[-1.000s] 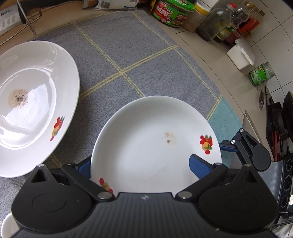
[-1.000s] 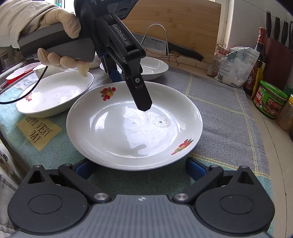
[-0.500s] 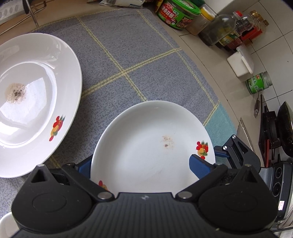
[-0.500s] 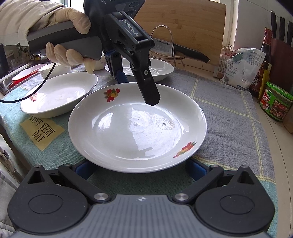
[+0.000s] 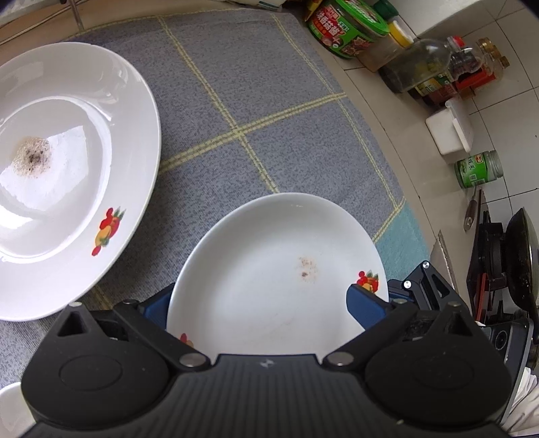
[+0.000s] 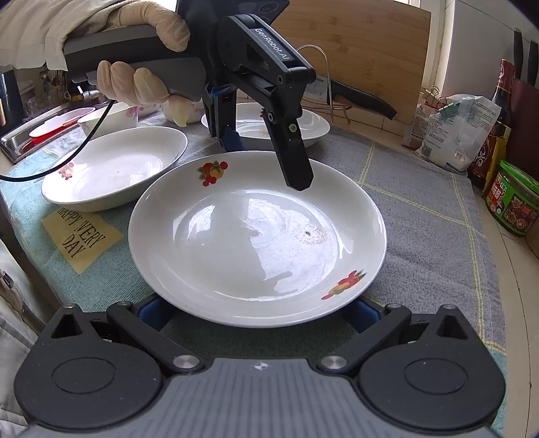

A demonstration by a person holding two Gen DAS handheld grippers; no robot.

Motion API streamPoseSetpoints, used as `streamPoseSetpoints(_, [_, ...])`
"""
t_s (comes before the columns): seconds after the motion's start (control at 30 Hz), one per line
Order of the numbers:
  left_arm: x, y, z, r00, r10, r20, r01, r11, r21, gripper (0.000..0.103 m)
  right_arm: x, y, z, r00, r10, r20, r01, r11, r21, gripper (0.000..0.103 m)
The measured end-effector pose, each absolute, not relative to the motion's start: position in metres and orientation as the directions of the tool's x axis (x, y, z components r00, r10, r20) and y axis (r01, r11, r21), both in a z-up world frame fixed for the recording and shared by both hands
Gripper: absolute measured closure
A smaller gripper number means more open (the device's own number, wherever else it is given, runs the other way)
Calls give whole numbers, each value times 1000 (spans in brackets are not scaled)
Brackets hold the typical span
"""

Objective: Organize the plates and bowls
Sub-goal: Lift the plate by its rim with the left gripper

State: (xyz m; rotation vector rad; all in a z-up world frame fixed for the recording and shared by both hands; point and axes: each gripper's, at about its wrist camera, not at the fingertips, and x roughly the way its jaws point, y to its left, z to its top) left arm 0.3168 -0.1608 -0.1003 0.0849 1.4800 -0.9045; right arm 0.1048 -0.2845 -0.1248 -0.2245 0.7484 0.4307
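I see a white plate [image 6: 256,242] with red-and-yellow fruit prints. My cloth [image 5: 276,101] is grey, crossed by yellow lines.

"GenRobot.AI" on left gripper [image 6: 266,148]

Left wrist view: steeply downward, close over the fruit-print plate [image 5: 269,279]. Right wrist view: low, near-level, from that plate's [image 6: 256,236] opposite rim — both sharing plate and grey cloth [image 5: 269,101].

Pale tabletop [image 5: 367,101] under a grey checked cloth [image 5: 269,101]. On the cloth, white plates [image 5: 77,161]. Just past the cloth's edge, a green tub [image 5: 347,30] and bottles [image 5: 421,67].
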Motion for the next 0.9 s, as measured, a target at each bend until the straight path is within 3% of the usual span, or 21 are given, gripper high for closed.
streamPoseSetpoints(0.9, [315, -161, -100, -178, -462, -869, 609, 642, -466, 5, 111, -285, -123, 618, 295, -729, -471, 881, -43, 0])
